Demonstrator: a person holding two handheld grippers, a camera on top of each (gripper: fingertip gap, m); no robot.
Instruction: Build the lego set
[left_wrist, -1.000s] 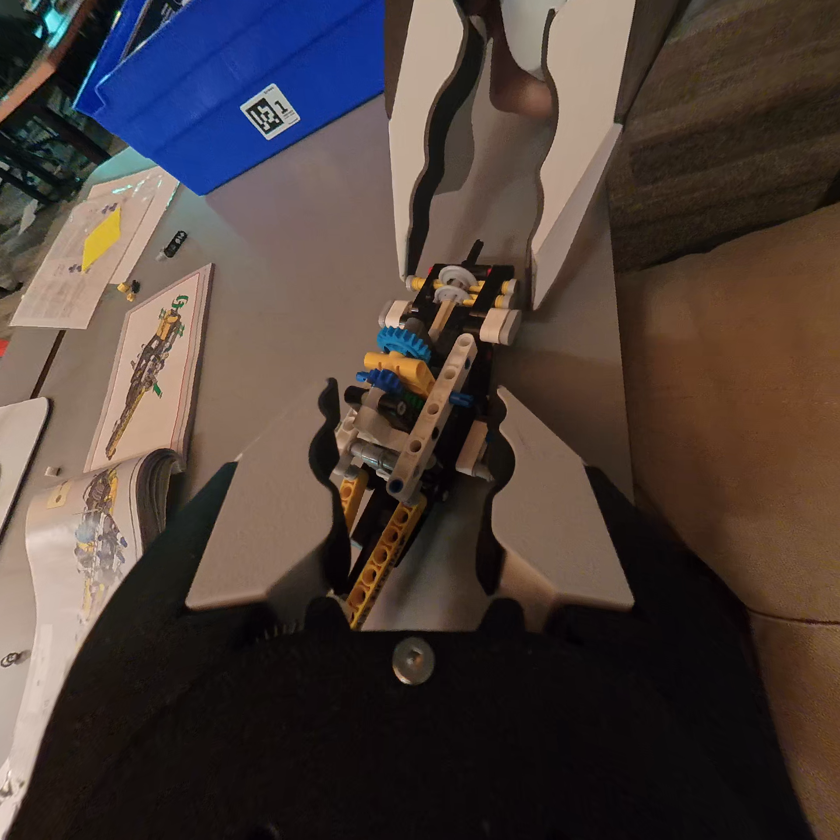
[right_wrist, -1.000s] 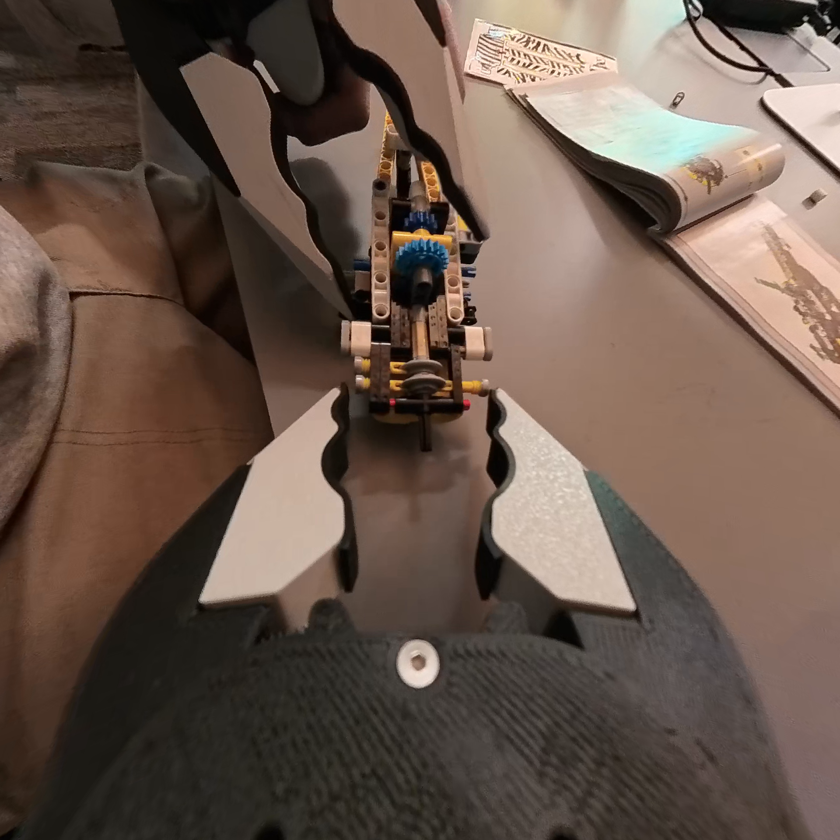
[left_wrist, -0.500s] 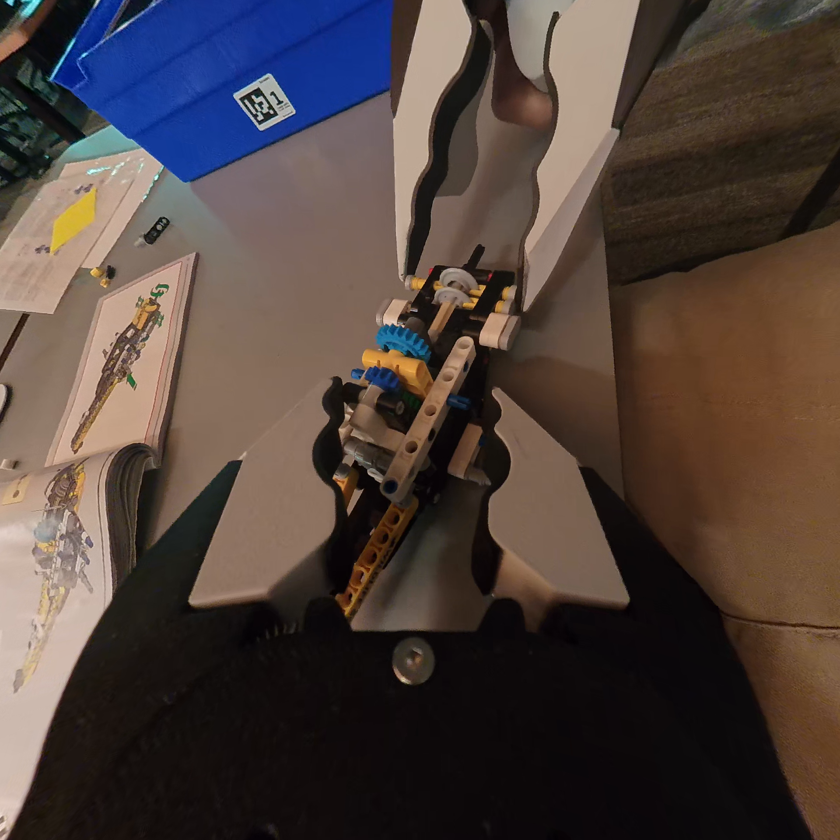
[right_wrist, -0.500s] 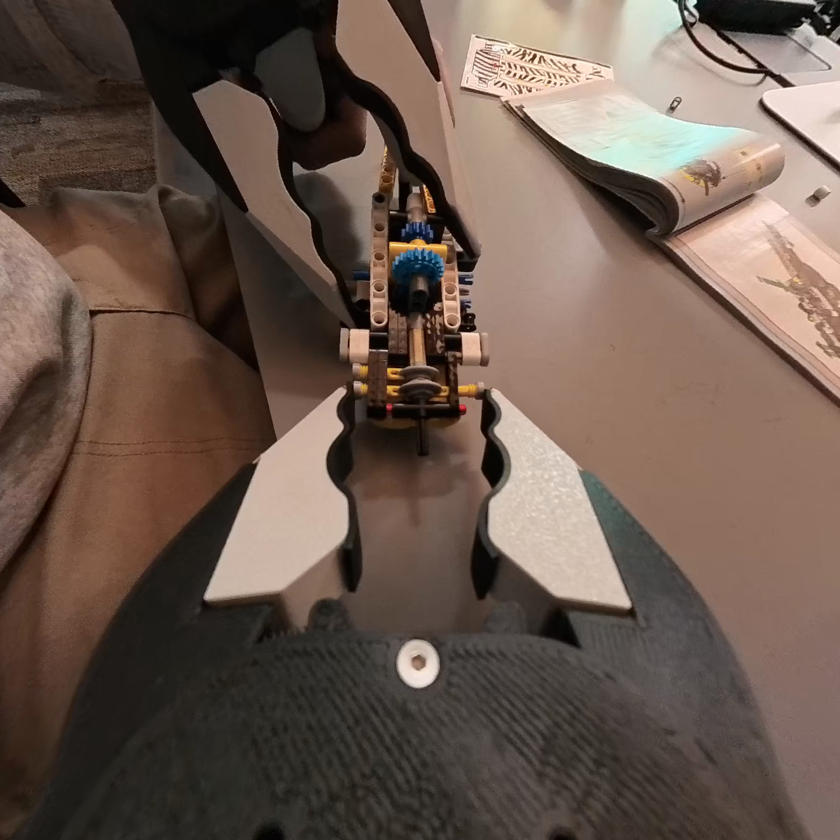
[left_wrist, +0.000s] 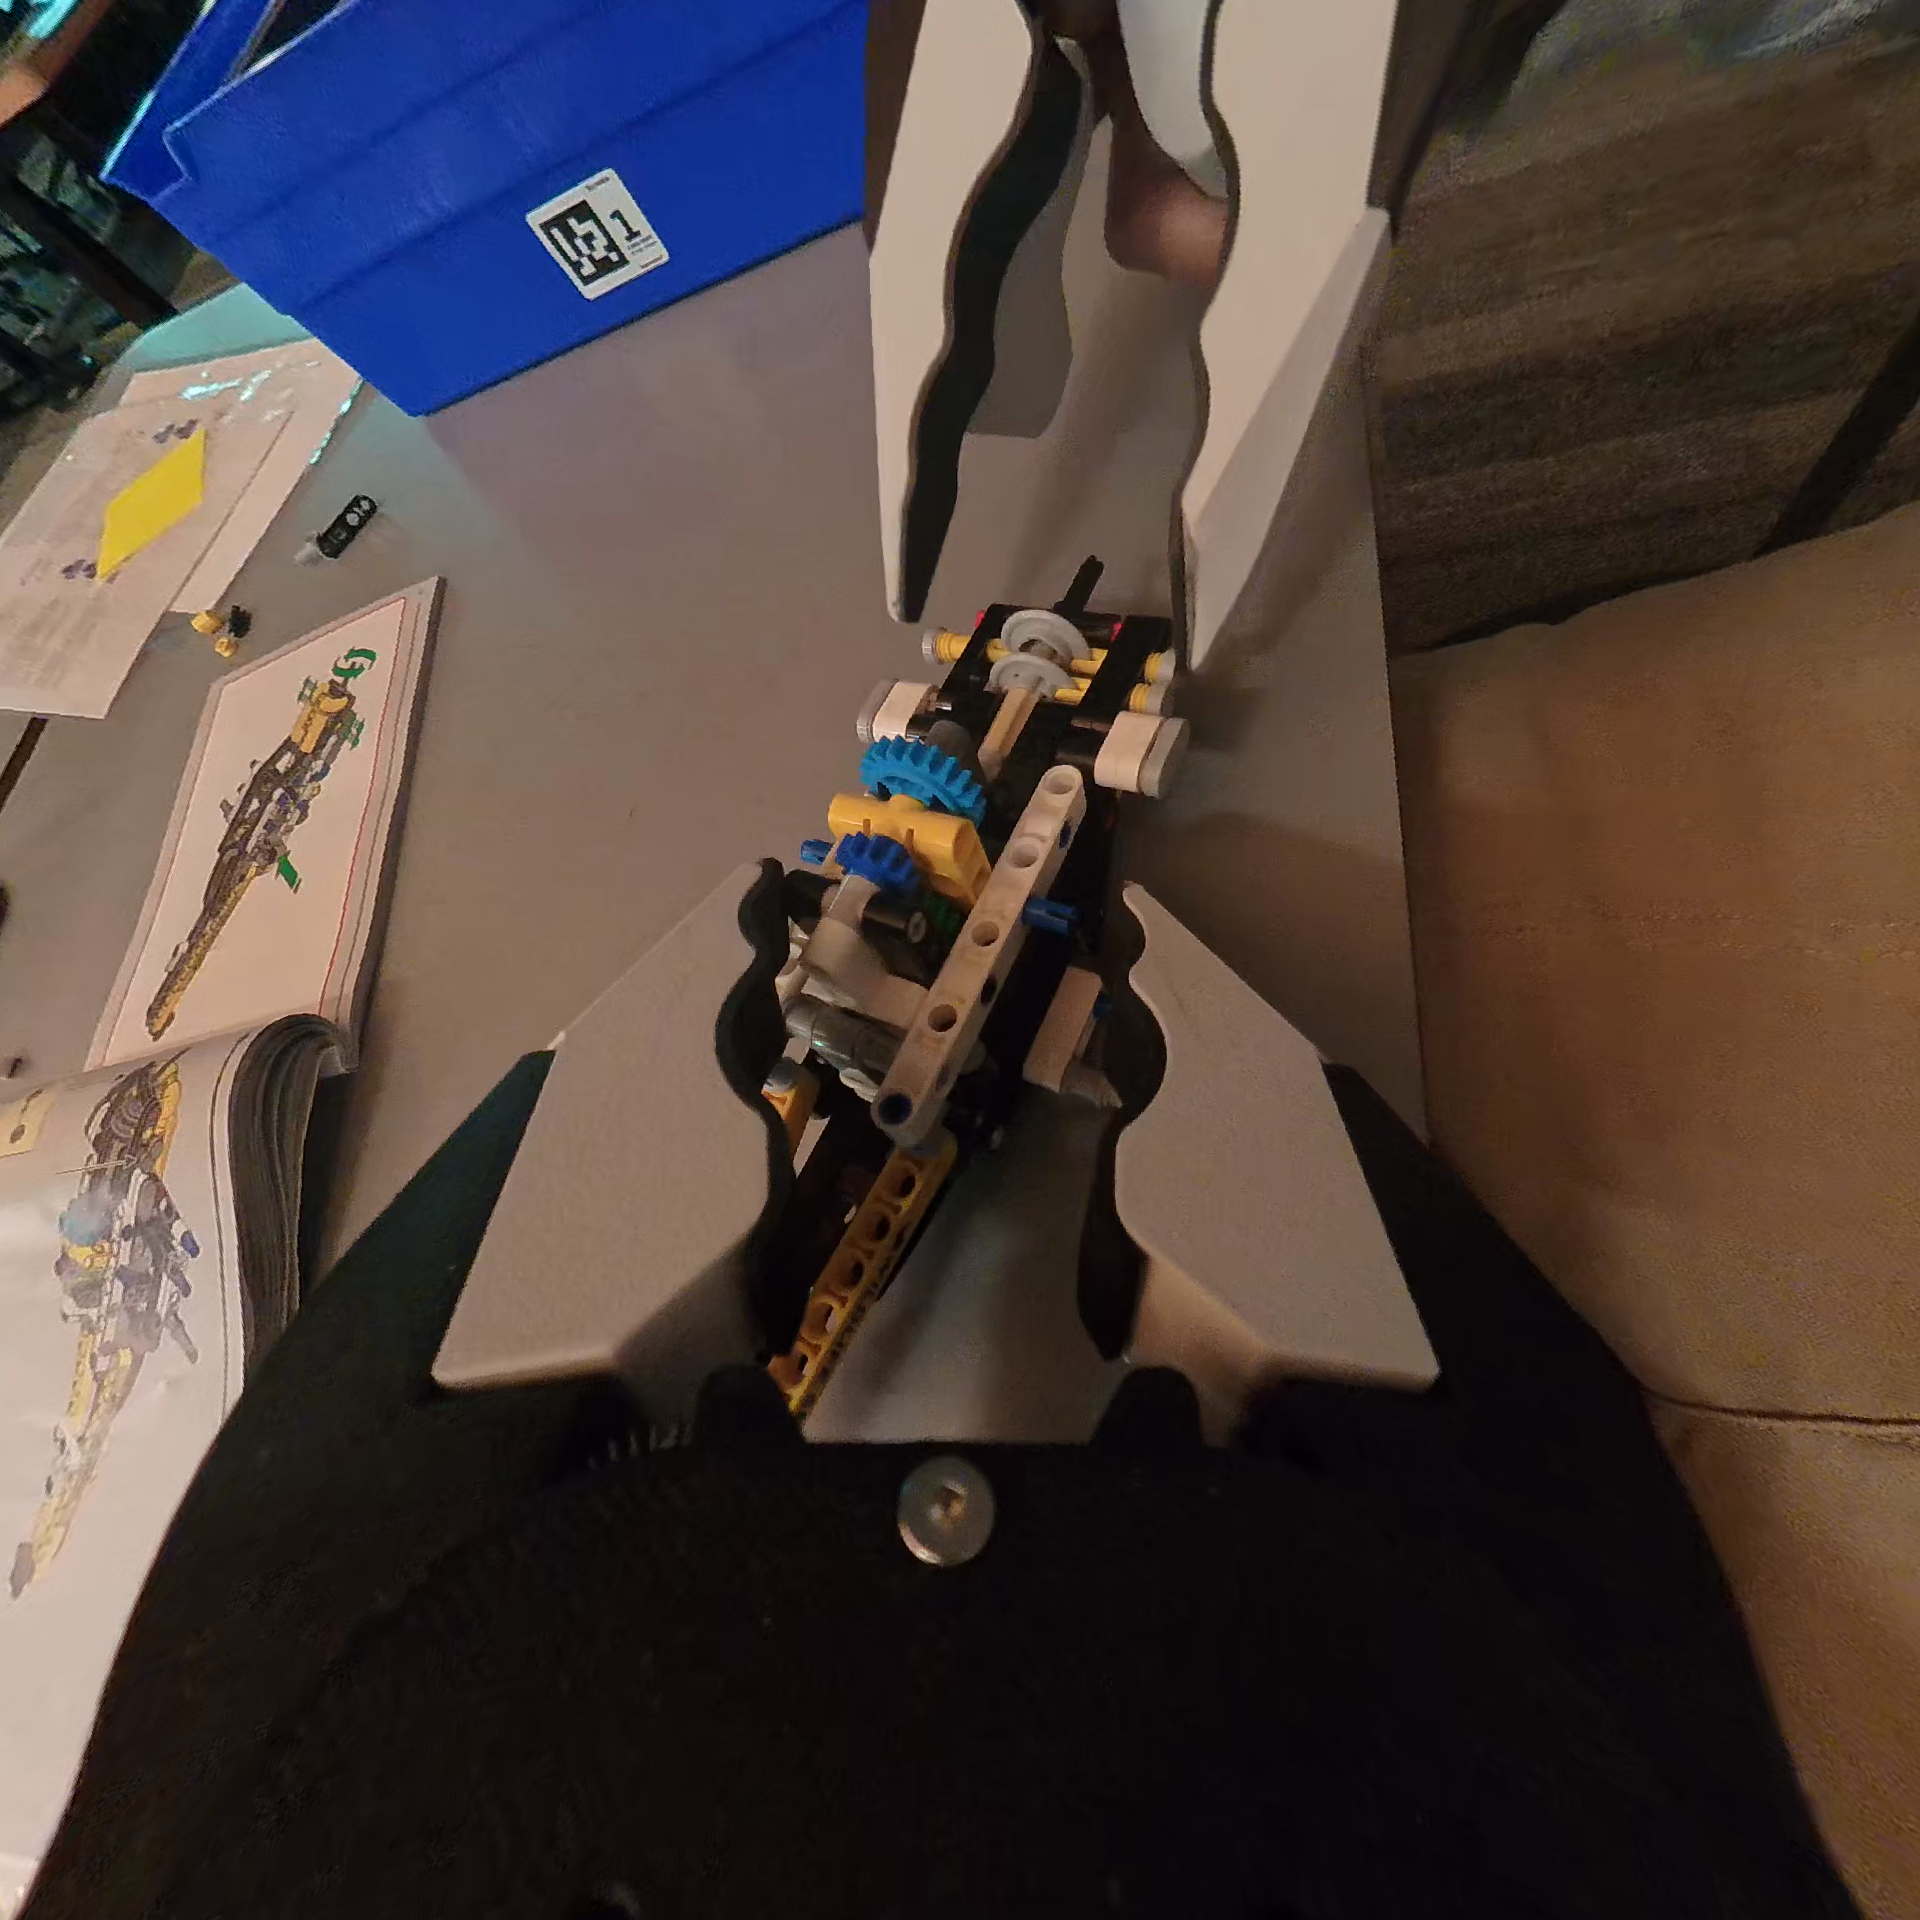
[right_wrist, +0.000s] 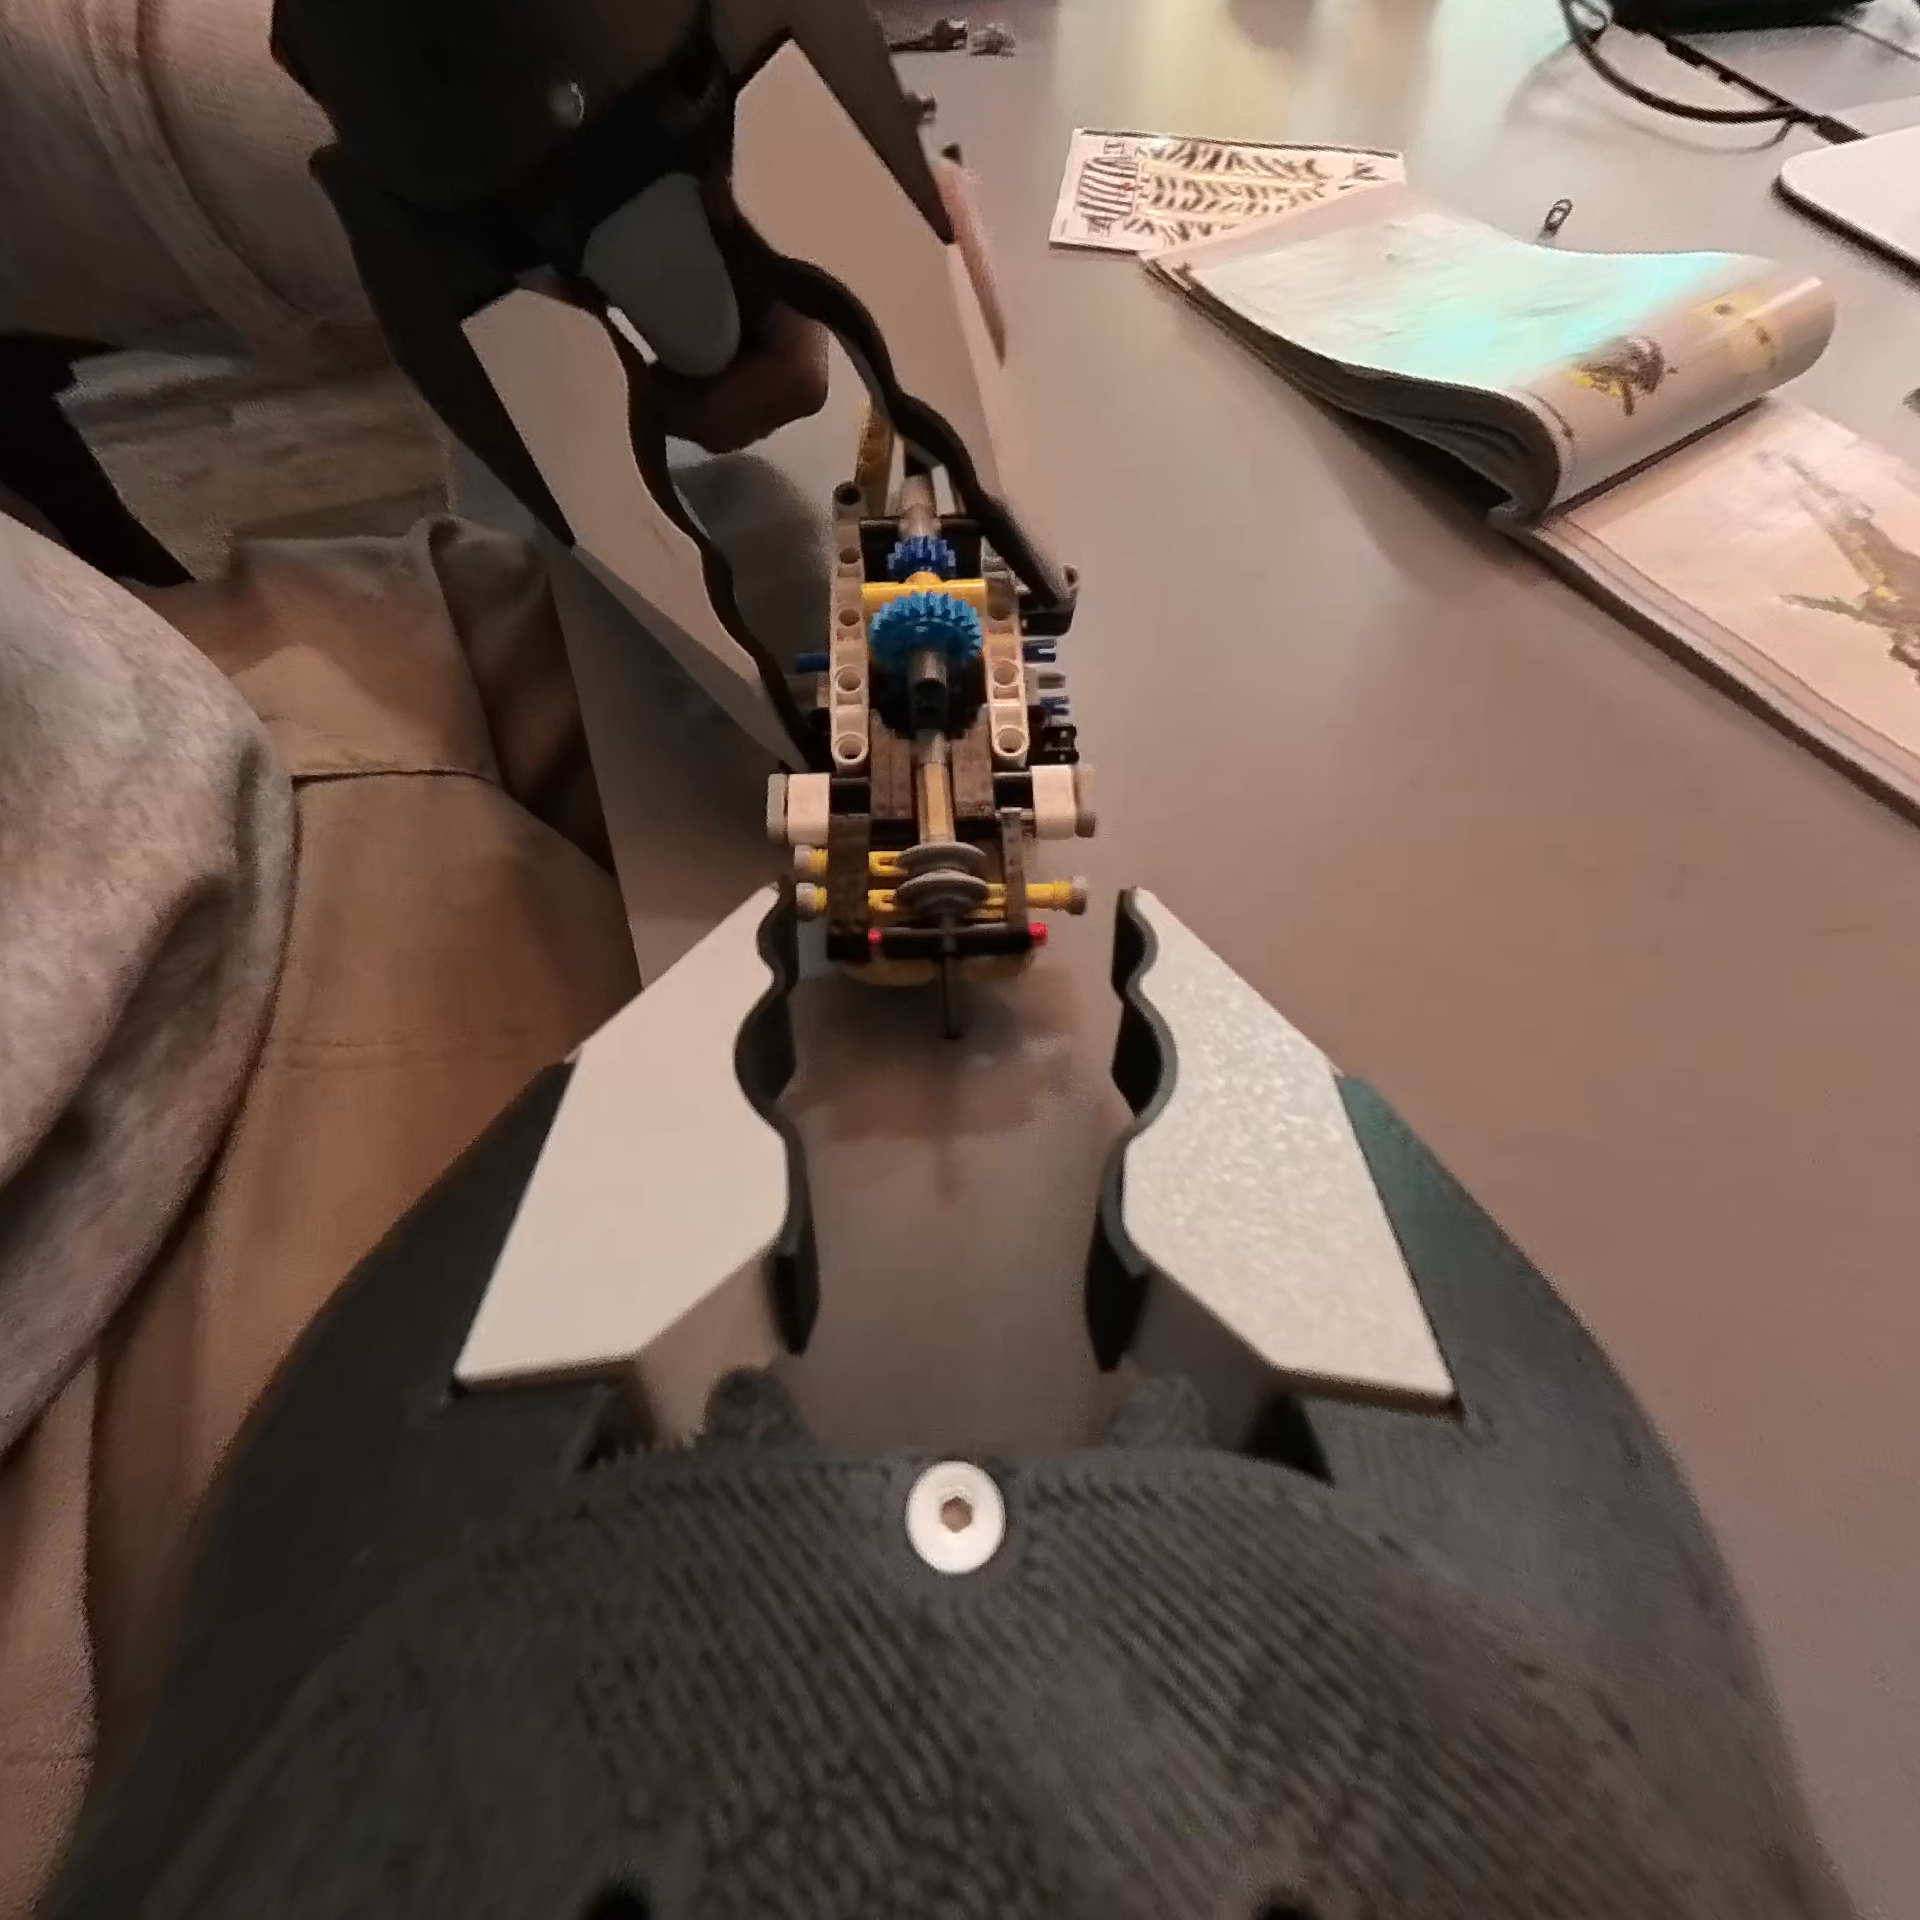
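The model (left_wrist: 977, 914), a long yellow, black and white build with 2 blue gears (left_wrist: 920, 784), is lying on the grey table (left_wrist: 644, 644) close to its right edge, beside the person's tan trousers (left_wrist: 1662, 935). The left gripper (left_wrist: 940, 971) is straddling the near half of the model, its left finger touching the parts and its right finger just beside them, so it is steadying more than pinching as far as I can judge. The right gripper (right_wrist: 951, 920) is standing spread at the far end, its fingers flanking the end frame with the grey pulleys (right_wrist: 940, 873) and not touching it in either view. To do this step well, I judge the right gripper should be closing squarely on the frame's sides, clear of the thin black axle (right_wrist: 951, 997) poking out, while the left is holding firm so the model is not sliding off the edge. The open manual (left_wrist: 135, 1247) and blue bin (left_wrist: 468, 187) are lying well to the left, out of the way.
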